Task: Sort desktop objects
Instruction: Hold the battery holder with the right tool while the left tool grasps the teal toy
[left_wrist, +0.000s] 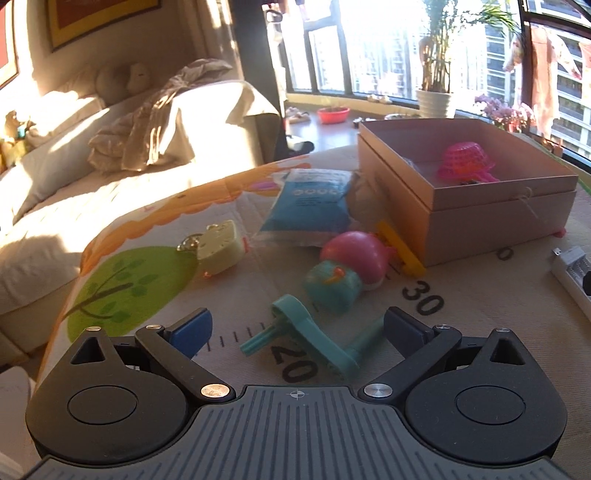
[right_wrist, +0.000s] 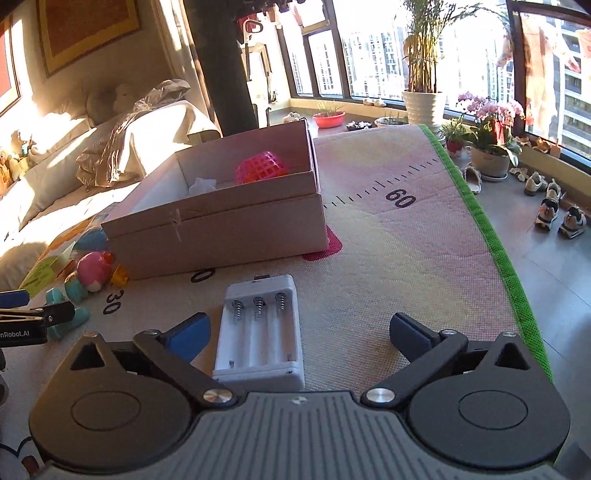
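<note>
My left gripper (left_wrist: 297, 332) is open low over the mat, with a teal crank-shaped toy (left_wrist: 314, 339) lying loose between its blue fingers. Beyond it lie a pink-and-teal toy (left_wrist: 343, 273), a yellow strip (left_wrist: 400, 247), a cheese-shaped keychain (left_wrist: 219, 247) and a blue packet (left_wrist: 310, 206). An open cardboard box (left_wrist: 480, 206) holds a pink mesh basket (left_wrist: 466, 162). My right gripper (right_wrist: 299, 332) is open wide. A white battery holder (right_wrist: 260, 332) lies flat between its fingers, close to the left one, with neither pad pressing on it.
The printed mat with ruler numbers ends in a green border (right_wrist: 491, 236) on the right, with floor, shoes (right_wrist: 561, 218) and potted plants (right_wrist: 491, 147) beyond. A sofa with cushions (left_wrist: 110, 147) runs along the left. The box (right_wrist: 221, 229) stands just behind the battery holder.
</note>
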